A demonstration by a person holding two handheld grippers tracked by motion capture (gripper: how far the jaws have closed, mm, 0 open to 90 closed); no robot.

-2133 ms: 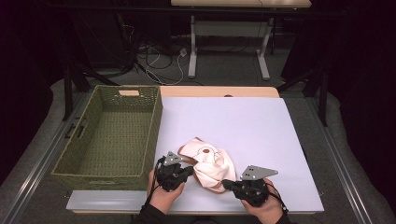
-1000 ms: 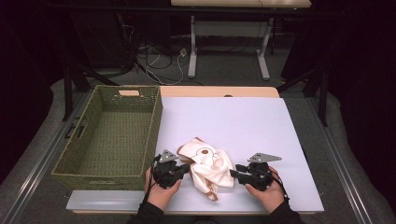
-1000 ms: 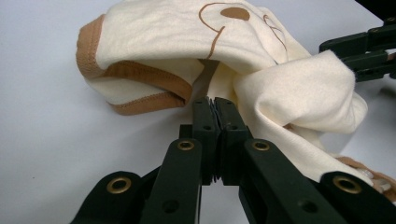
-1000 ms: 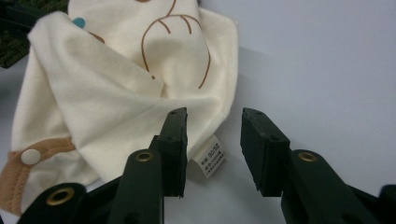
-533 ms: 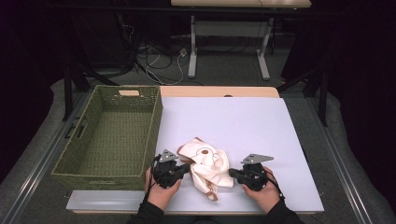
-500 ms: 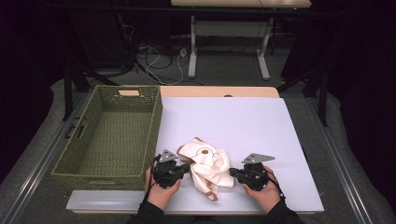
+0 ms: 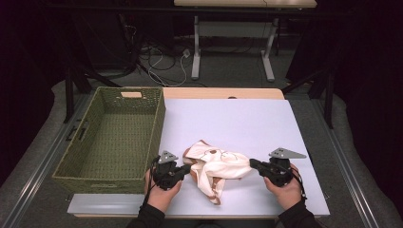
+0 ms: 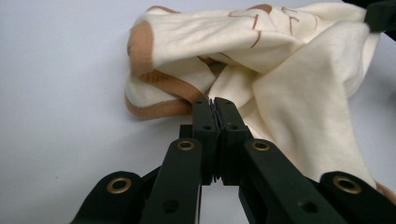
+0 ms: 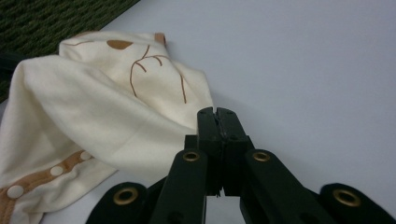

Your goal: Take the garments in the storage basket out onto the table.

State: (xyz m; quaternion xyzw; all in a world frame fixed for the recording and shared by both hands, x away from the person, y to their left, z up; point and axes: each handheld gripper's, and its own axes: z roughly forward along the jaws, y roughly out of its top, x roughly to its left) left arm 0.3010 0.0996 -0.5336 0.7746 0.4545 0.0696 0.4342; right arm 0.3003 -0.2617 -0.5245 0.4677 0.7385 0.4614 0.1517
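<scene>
My left fingers (image 7: 188, 169) are pinched tight on the left edge of the cream baby garment (image 7: 216, 167), and my right fingers (image 7: 253, 164) have just closed on its right edge, with the cloth caught between them. The garment is bunched between my 2 hands on the white surface (image 7: 247, 118), near its front edge, just right of the green woven basket (image 7: 111, 137).

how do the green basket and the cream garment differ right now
The green basket is stiff woven wicker, standing open at the table's left edge; the cream garment is soft cloth, crumpled mid-table. Nothing touches the basket, while the left gripper and right gripper each pinch the garment. Both rest on the white table.
</scene>
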